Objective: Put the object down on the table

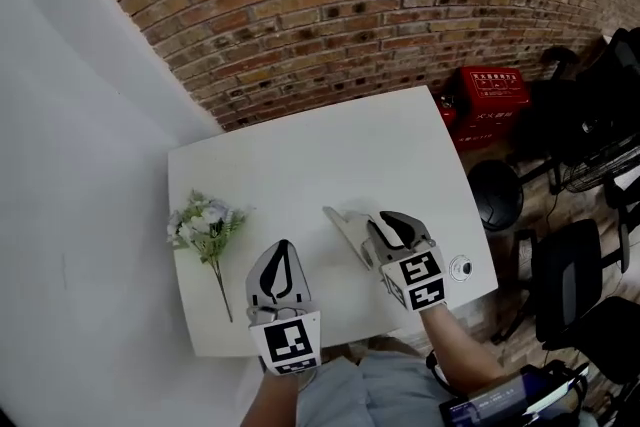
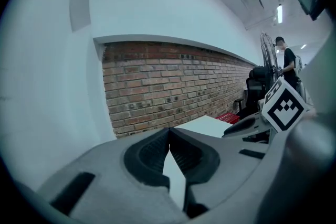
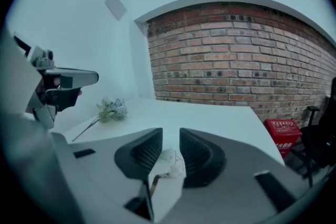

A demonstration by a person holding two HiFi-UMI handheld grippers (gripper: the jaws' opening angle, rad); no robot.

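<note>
A small white flower (image 3: 170,161) on a brown stem lies on the white table (image 3: 205,115), seen through the gap of my right gripper (image 3: 170,136). Its jaws stand open and the pads do not touch the flower. In the head view the right gripper (image 1: 392,227) hovers over the table's front right, with a pale elongated thing (image 1: 343,227), probably that flower, lying just to its left. My left gripper (image 1: 283,250) is over the front edge, shut with nothing in it; its tips meet (image 2: 169,132). A bouquet (image 1: 205,225) lies at the table's left.
A small round white thing (image 1: 461,267) sits near the table's right edge. On the floor to the right are a red box (image 1: 492,95), a black round stool (image 1: 495,195) and black chairs (image 1: 580,285). A brick wall (image 1: 330,5) runs behind; a person (image 2: 287,60) stands far off.
</note>
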